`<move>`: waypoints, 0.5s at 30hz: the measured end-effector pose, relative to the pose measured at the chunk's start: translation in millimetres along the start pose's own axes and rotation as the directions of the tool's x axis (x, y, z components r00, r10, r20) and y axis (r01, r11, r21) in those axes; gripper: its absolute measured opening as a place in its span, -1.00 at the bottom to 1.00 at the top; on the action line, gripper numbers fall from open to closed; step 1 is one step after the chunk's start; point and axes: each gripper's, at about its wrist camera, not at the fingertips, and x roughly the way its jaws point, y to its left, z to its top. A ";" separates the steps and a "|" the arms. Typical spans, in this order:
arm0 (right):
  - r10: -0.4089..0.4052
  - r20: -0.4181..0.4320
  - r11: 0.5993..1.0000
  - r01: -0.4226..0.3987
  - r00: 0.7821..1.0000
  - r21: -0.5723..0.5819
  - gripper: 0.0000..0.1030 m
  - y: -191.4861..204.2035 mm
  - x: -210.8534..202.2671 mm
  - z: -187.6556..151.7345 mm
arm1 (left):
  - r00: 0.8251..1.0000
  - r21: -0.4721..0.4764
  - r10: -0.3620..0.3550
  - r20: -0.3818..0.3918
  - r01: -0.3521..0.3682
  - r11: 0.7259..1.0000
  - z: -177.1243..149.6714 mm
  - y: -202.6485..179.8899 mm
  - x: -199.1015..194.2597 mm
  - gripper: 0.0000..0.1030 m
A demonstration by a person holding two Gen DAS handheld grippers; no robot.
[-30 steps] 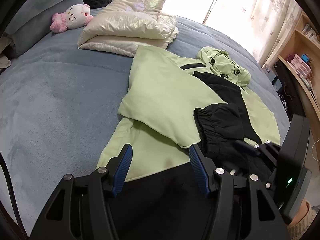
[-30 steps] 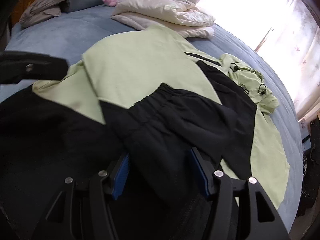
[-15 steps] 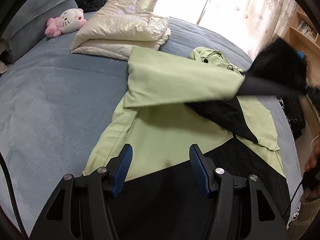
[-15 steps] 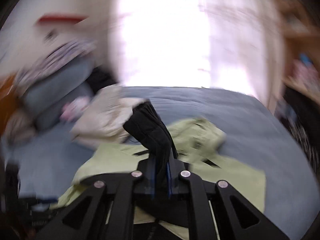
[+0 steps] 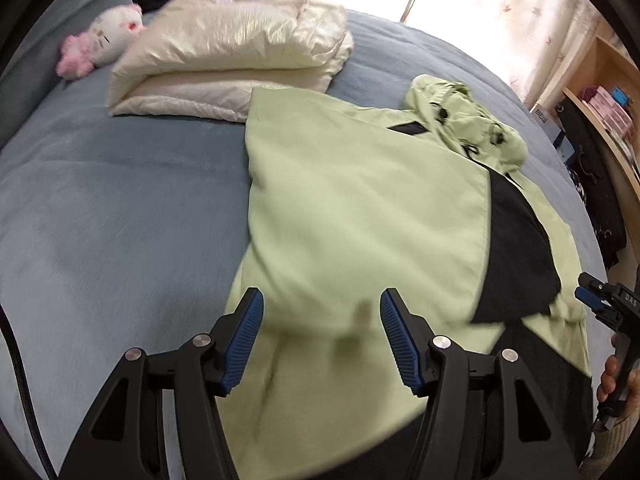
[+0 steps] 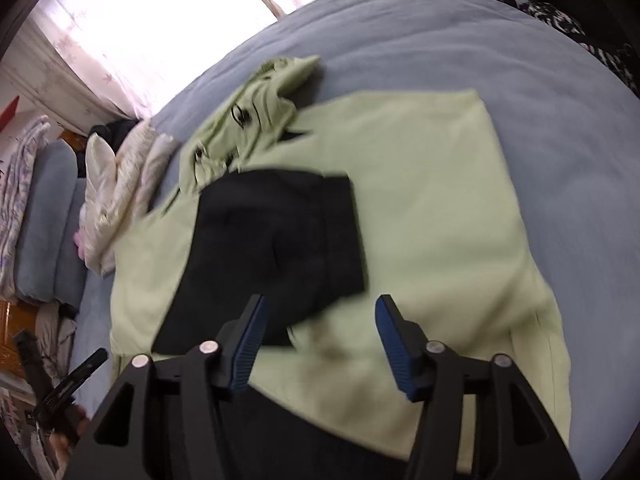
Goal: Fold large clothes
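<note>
- The left gripper (image 5: 320, 336) points steeply down over the near part of the jacket (image 5: 360, 208); its blue pads stand apart with only flat green cloth under the gap, so it grips nothing.
- The right gripper (image 6: 318, 344) also tilts down over the jacket, its jaws opening, with nothing pinched between them. The black sleeve (image 6: 276, 248) lies just beyond its left pad, folded across the green body.
- In the left wrist view the right gripper shows at the far right edge, held by a hand (image 5: 618, 380) near the jacket's right side.
- In the right wrist view, a dark shape low on the left may be the other gripper in a hand, though blur makes that uncertain.
- The jacket lies spread on the blue blanket (image 5: 120, 208) of the bed, one green sleeve folded over its front, its hood (image 5: 464, 120) bunched at the far end.
- Beyond the jacket, a folded cream quilt (image 5: 232, 48) rests on the blanket, touching the jacket's far left corner.
- A pink and white plush toy (image 5: 104, 40) sits left of the quilt.
- A wooden shelf (image 5: 608, 92) at the far right holds small boxes.
</note>
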 end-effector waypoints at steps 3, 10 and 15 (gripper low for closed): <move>0.019 -0.020 1.000 -0.020 1.000 -0.013 0.12 3.3 23.0 25.4 | 0.999 -0.033 -0.009 -0.031 0.008 0.999 27.4 12.9 27.6 0.15; 0.027 -0.040 1.000 -0.027 0.999 0.010 0.12 -12.6 77.6 61.2 | 0.998 -0.102 0.015 -0.060 -0.021 0.995 64.9 37.3 74.9 0.31; 0.062 0.009 0.998 -0.062 0.998 -0.020 0.03 -8.1 86.6 63.6 | 0.997 -0.076 0.079 -0.026 -0.080 0.994 78.3 26.6 89.5 0.04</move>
